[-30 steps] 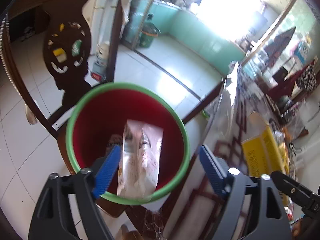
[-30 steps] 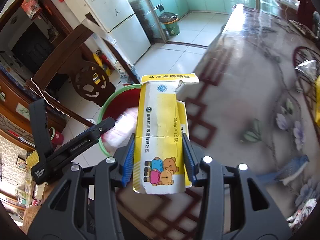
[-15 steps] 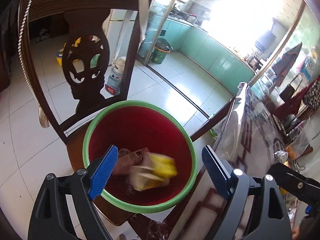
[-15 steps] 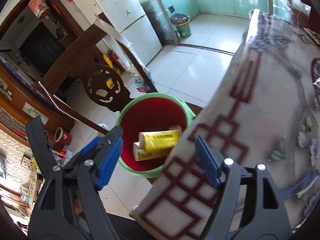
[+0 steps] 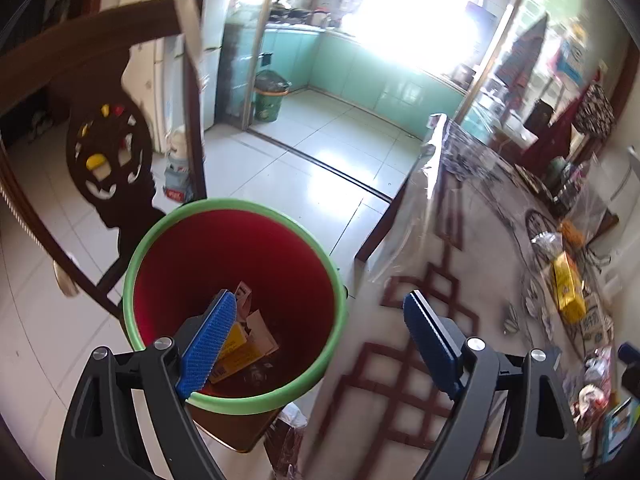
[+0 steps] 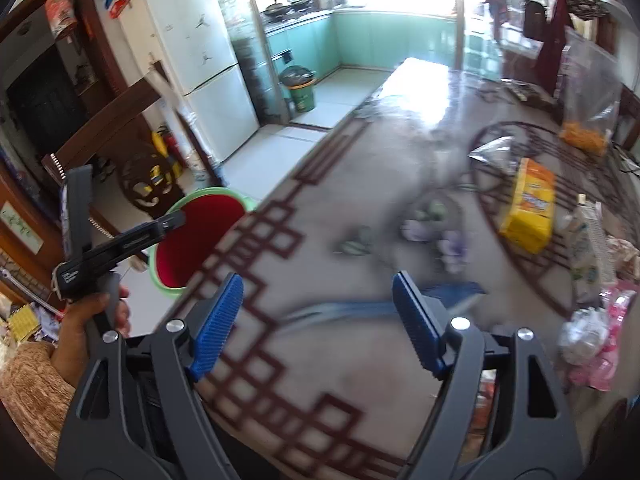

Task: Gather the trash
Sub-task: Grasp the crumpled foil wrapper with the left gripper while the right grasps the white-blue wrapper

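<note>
Dropped — yellow box [image 5: 234, 350] left your right tongs [image 6: 318, 318] & now lies in the red bin [image 5: 236, 240] w/ other scraps. Right jaws opening, nothing between; left tongs [image 5: 316, 338] spread, empty. Next: yellow packet [image 6: 530, 206] on tabletop [image 6: 320, 360].

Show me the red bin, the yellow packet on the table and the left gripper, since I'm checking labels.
red bin [image 5: 256, 264]: left wrist view, inner red wall.
yellow packet [image 6: 530, 208]: right wrist view, top face.
left gripper [image 5: 320, 328]: left wrist view, midway between fingertips.
</note>
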`<action>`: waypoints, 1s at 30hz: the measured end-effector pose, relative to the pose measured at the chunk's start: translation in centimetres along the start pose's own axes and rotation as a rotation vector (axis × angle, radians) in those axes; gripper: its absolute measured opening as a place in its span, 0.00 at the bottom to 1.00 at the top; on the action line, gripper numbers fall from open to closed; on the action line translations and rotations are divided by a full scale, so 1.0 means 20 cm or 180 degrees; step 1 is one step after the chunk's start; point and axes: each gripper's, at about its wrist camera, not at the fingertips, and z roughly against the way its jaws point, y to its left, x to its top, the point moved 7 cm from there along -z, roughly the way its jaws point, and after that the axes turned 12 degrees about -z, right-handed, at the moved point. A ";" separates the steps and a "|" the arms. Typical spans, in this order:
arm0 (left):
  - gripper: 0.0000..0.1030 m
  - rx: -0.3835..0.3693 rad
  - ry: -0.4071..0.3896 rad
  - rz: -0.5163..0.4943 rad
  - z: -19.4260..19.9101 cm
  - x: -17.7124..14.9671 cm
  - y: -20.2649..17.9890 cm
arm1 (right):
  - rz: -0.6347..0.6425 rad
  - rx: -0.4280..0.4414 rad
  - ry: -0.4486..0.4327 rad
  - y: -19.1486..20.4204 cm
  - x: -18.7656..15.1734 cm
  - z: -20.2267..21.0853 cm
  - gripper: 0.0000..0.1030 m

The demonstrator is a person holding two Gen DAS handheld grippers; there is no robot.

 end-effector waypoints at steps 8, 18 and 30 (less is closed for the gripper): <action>0.79 0.0149 0.0057 -0.0886 0.07 -0.04 -0.35 | -0.0437 -0.0145 -0.0291 -0.40 0.06 0.15 0.73; 0.79 -0.0841 0.0280 -0.1045 0.20 -0.20 -1.05 | -0.1045 -0.0551 -0.0510 -0.97 0.03 0.24 0.76; 0.81 -0.1304 0.0505 -0.1524 0.16 -0.31 -1.67 | -0.1536 -0.0609 -0.0543 -1.23 -0.04 0.27 0.79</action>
